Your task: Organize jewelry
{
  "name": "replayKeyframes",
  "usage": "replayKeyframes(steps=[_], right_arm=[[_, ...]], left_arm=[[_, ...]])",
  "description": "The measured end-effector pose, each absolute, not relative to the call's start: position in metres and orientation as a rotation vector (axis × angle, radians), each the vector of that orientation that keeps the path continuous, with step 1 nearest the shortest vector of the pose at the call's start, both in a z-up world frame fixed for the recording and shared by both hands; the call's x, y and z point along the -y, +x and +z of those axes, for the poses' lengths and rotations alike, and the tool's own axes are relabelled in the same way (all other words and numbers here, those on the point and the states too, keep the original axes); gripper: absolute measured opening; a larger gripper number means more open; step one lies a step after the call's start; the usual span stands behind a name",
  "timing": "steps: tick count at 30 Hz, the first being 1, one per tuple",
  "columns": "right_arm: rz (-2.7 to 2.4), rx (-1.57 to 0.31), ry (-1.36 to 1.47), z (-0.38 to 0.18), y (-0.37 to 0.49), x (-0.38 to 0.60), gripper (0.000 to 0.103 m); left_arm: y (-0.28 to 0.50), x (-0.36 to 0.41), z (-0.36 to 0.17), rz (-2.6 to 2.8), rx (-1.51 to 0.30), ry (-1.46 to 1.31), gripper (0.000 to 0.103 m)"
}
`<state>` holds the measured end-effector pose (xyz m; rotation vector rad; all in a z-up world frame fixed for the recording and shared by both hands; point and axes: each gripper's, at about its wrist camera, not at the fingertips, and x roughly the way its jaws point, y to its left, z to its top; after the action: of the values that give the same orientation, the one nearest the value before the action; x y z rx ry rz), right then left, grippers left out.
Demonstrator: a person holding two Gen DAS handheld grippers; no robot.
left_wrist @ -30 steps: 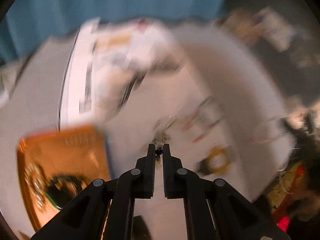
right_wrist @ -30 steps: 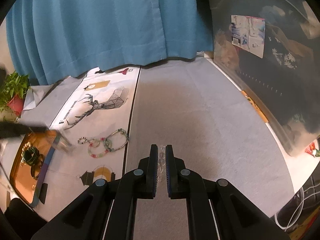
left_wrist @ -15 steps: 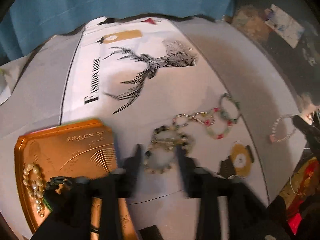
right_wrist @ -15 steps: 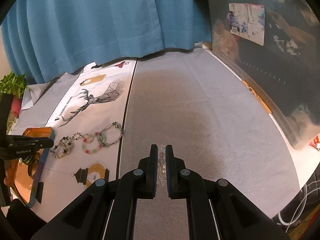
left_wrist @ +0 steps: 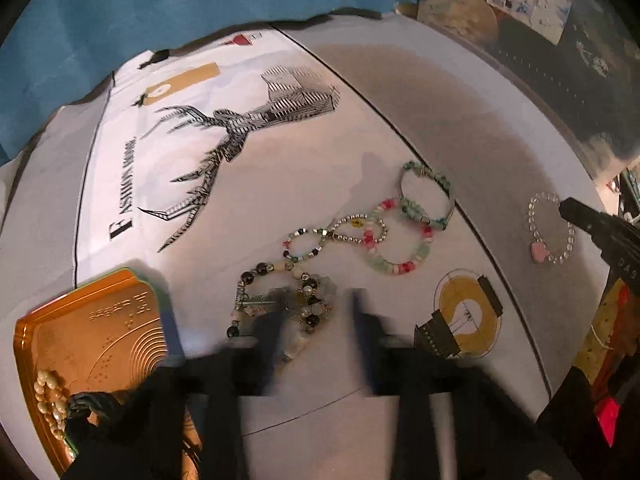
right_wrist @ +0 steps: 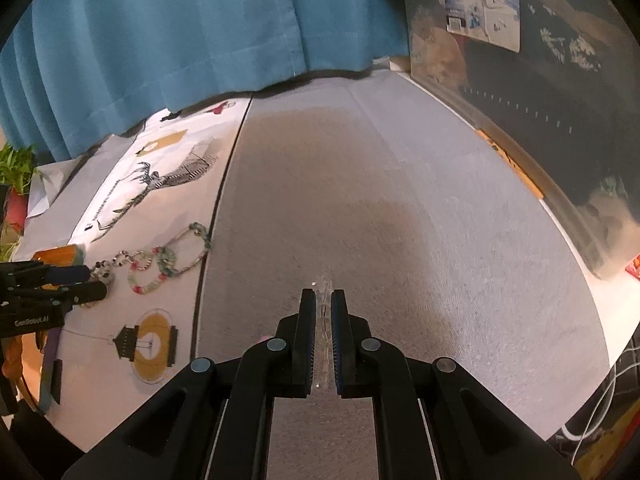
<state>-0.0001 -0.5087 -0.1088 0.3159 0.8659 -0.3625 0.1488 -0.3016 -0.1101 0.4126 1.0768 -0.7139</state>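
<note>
**A:** What is the left gripper (left_wrist: 316, 320) doing?

**B:** It sits at the bottom centre of the left wrist view, pointing steeply down. Its fingers (left_wrist: 272, 320) are smeared by motion. They stand apart on either side of a dark-beaded bracelet (left_wrist: 280, 292) bunched on a white printed cloth (left_wrist: 224, 140). They have just been closing, with the beads between them, though no pad shows pressing on them.

**A:** And the right gripper (right_wrist: 323, 300)?

**B:** Its fingers are drawn narrow, pinching a clear-bead bracelet (left_wrist: 550, 228). In the left wrist view that bracelet is at the right edge, and its loop and pink charm lie on the grey bench (right_wrist: 360, 200).

**A:** Where is the other jewelry?

**B:** Three linked bracelets lie just above the dark one:
- a silver-bead bracelet (left_wrist: 340, 232)
- a pink-and-green bracelet (left_wrist: 400, 240)
- a pale green bracelet (left_wrist: 428, 196), nearest the cloth's black border

A gold tray (left_wrist: 100, 332) at lower left holds a pearl strand (left_wrist: 48, 396). A blue curtain (right_wrist: 200, 20) hangs across the top.
</note>
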Motion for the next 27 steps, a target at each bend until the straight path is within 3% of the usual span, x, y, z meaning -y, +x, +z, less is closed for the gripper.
replayKeyframes(steps=[8, 19, 27], right_arm=[[-0.374, -0.846, 0.322, -0.103, 0.001, 0.512, 0.008], [-0.351, -0.686, 0.258, -0.022, -0.018, 0.488, 0.008], [-0.267, -0.675, 0.188, 0.014, -0.047, 0.425, 0.008]], left_arm=[[0.147, 0.285, -0.071, -0.743, -1.04, 0.313, 0.004], [0.124, 0.249, 0.032, -0.792, -0.885, 0.16, 0.004], [0.085, 0.185, 0.043, -0.674, -0.875, 0.112, 0.004]])
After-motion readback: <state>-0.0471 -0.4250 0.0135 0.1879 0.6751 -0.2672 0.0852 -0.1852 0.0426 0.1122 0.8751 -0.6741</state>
